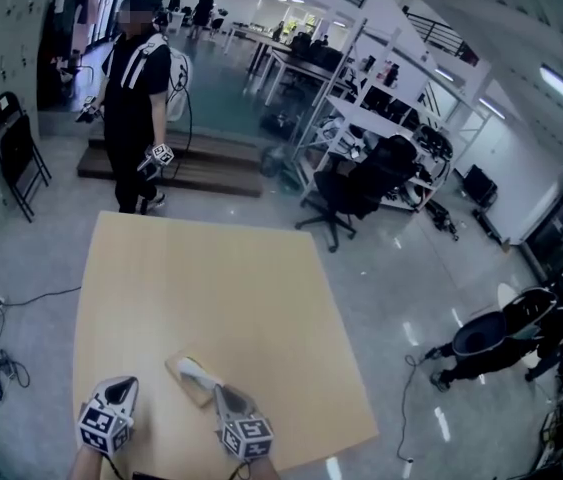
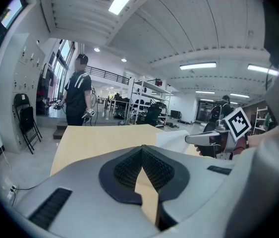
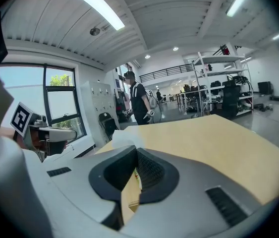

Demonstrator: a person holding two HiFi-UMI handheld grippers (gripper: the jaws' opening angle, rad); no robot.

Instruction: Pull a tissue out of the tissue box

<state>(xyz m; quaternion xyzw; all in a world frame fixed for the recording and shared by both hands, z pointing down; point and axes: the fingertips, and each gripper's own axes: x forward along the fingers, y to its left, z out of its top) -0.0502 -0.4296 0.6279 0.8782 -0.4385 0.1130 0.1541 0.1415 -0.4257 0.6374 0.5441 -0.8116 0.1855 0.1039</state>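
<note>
- Pinching the tissue (image 1: 199, 371) at its near end, the right gripper (image 1: 223, 396) has its jaws pressed together on the white sheet, which runs from the jaw tips ahead and leftward down to the tissue box (image 1: 187, 386).
- The box lies on the wooden table (image 1: 211, 278) just ahead of the right gripper, which is the nearer one. Its long axis slants from far-left to near-right.
- The left gripper (image 1: 121, 388) hovers to the box's left, its jaws pressed together on nothing.
- Count: one tissue box, one tissue showing, two grippers.
</note>
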